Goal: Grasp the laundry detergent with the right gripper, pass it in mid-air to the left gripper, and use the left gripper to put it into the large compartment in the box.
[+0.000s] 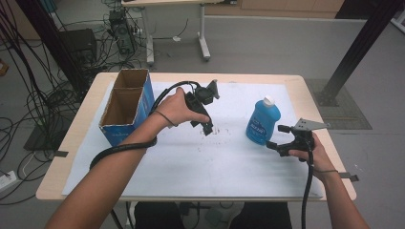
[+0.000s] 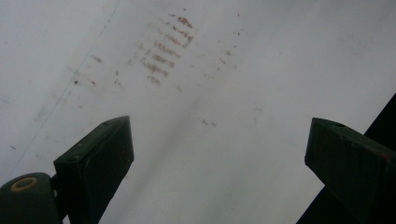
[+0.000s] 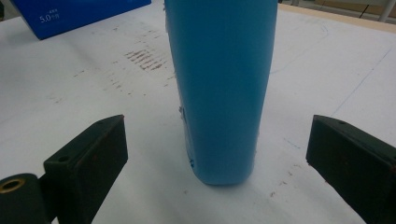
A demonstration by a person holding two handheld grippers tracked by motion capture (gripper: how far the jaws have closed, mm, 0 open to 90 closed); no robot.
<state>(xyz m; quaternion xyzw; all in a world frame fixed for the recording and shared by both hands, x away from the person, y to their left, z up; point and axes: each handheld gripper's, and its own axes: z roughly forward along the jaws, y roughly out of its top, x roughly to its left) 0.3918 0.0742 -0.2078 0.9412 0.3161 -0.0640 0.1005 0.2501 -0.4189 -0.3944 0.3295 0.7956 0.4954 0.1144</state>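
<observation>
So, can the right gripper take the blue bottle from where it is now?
Probably yes. The right gripper is open, and the blue bottle stands upright straight ahead, centred on the gap between its jaws. Nothing lies between them on the white sheet.

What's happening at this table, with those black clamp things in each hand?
A person holds a two-jaw gripper in each hand over a white-covered table. The right gripper is lined up with an upright blue bottle, jaws wide open on either side, not touching it. The left gripper hangs open above bare, stained covering. An open blue cardboard box stands to the left.
</observation>
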